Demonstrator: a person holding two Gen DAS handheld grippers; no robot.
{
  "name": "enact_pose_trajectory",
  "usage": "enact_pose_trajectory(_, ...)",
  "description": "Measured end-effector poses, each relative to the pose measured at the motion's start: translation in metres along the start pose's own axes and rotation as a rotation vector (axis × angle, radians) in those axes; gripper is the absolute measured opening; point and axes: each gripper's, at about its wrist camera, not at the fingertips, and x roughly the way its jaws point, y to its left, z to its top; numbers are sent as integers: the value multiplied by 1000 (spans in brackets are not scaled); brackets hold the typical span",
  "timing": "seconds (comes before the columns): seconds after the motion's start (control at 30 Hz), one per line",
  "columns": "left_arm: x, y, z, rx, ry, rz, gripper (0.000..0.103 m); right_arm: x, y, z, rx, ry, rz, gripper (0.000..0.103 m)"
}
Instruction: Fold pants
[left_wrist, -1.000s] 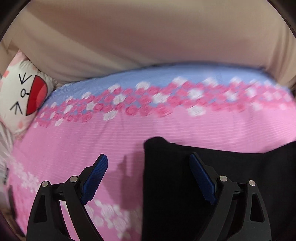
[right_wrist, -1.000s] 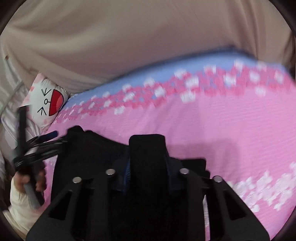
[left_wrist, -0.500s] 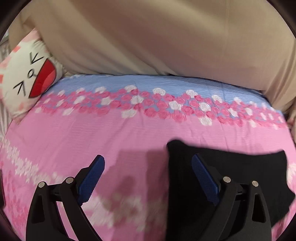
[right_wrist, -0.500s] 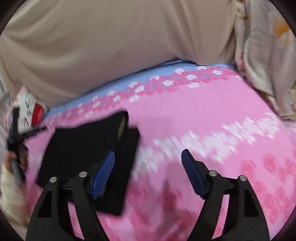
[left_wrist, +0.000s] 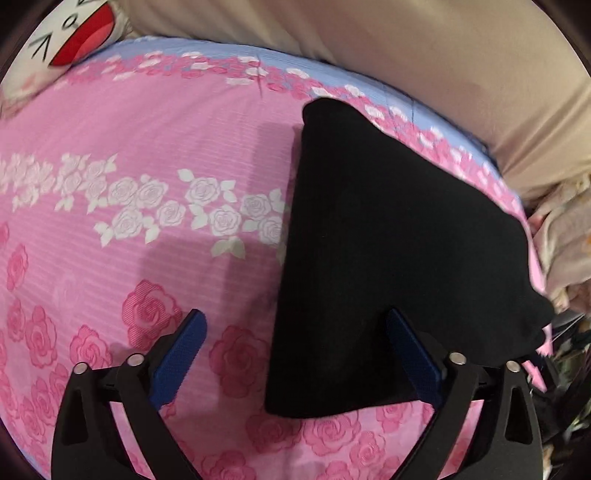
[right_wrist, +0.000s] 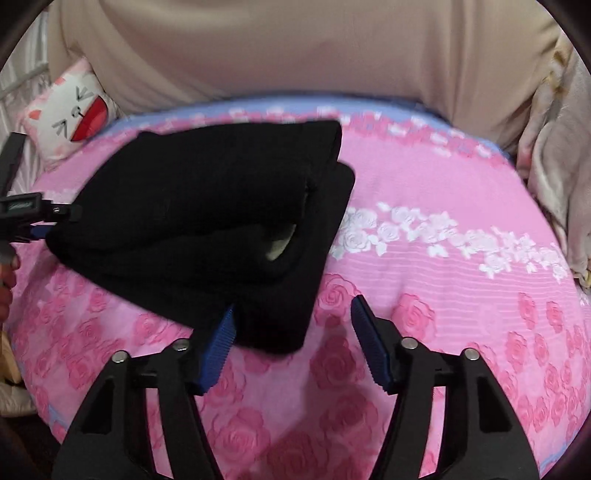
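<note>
The black pants (left_wrist: 388, 240) lie folded in a thick stack on the pink rose bedsheet (left_wrist: 147, 184). In the right wrist view the pants (right_wrist: 207, 206) show several layers, with a gap at the right end. My left gripper (left_wrist: 299, 354) is open and empty, straddling the stack's near left edge. My right gripper (right_wrist: 291, 343) is open and empty, just in front of the stack's near corner. The left gripper also shows in the right wrist view (right_wrist: 44, 218), at the stack's left end.
A white cat-face cushion (right_wrist: 70, 118) sits at the bed's far left. A beige padded headboard (right_wrist: 295, 48) runs along the back. Crumpled pale bedding (right_wrist: 554, 166) lies at the right edge of the bed.
My right gripper has let go of the pants, opened and drawn back. The pants now rest folded on the bed. My left gripper has pulled back and tilted down, still open.
</note>
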Motion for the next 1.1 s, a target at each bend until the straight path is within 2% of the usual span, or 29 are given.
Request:
enact_pose_trajectory(0.03, 2, -4, 0, 18, -7, 20, 98, -1, -3, 4, 36, -4, 39, 34)
enact_pose_trajectory(0.07, 6, -10, -1, 56, -10, 50, 97, -8, -8, 7, 79, -22, 39, 23)
enact_pose_trajectory(0.1, 8, -14, 1, 93, -5, 62, 91, -18, -14, 9, 122, -49, 55, 19)
enact_pose_trajectory(0.13, 6, -16, 1, 116, -6, 39, 76, -33, -29, 8, 228, -91, 107, 17)
enact_pose_trajectory(0.2, 4, -17, 2, 125, 12, -27, 61, -29, -45, 0, 309, -70, 100, 16)
enact_pose_trajectory(0.23, 3, -15, 0, 131, 9, -31, 62, -12, -51, -10, 330, -9, 91, 16)
enact_pose_trajectory(0.27, 4, -15, 0, 134, 2, -30, 64, -8, -52, -16, 344, -16, 98, 16)
enact_pose_trajectory(0.37, 4, -12, -2, 125, -10, -48, 70, -24, -41, -10, 315, -54, 84, 21)
enact_pose_trajectory(0.4, 2, -11, -4, 120, -16, -57, 77, -26, -37, -9, 303, -58, 83, 28)
enact_pose_trajectory(0.43, 2, -10, -5, 118, -23, -71, 78, -25, -32, -6, 284, -42, 57, 36)
enact_pose_trajectory(0.47, 3, -13, -6, 124, -37, -66, 79, -21, -27, -5, 257, -27, 30, 54)
enact_pose_trajectory(0.5, 3, -17, -7, 131, -45, -59, 81, -19, -25, -6, 241, -24, 22, 66)
enact_pose_trajectory(0.57, 6, -22, -9, 138, -63, -30, 82, -9, -21, -6, 237, -18, 40, 66)
enact_pose_trajectory(0.6, 5, -24, -10, 142, -68, -23, 80, -8, -18, -3, 239, -31, 64, 59)
enact_pose_trajectory(0.63, 6, -26, -10, 157, -68, -38, 67, -4, -18, -1, 254, -27, 110, 45)
enact_pose_trajectory(0.67, 4, -26, -9, 169, -60, -83, 56, -2, -19, 1, 285, -28, 126, 35)
enact_pose_trajectory(0.7, 2, -24, -9, 162, -61, -88, 41, -4, -19, 1, 301, -38, 142, 24)
enact_pose_trajectory(0.73, -3, -23, -7, 162, -60, -96, 23, -8, -21, 3, 318, -50, 164, 20)
enact_pose_trajectory(0.77, -8, -22, -8, 167, -64, -97, 18, -16, -23, 3, 341, -67, 193, 17)
enact_pose_trajectory(0.87, -28, -15, -8, 162, -61, -128, 15, -46, -25, -1, 370, -105, 257, 13)
enact_pose_trajectory(0.93, -40, -11, -14, 171, -40, -135, 15, -64, -22, -12, 384, -95, 293, 13)
enact_pose_trajectory(1.03, -60, -3, -30, 168, 23, -178, 17, -76, -23, -30, 381, -55, 262, 12)
enact_pose_trajectory(1.07, -62, 1, -40, 159, 53, -185, 18, -70, -24, -38, 381, -16, 218, 12)
enact_pose_trajectory(1.1, -59, 4, -46, 153, 69, -177, 25, -61, -27, -42, 377, 22, 198, 12)
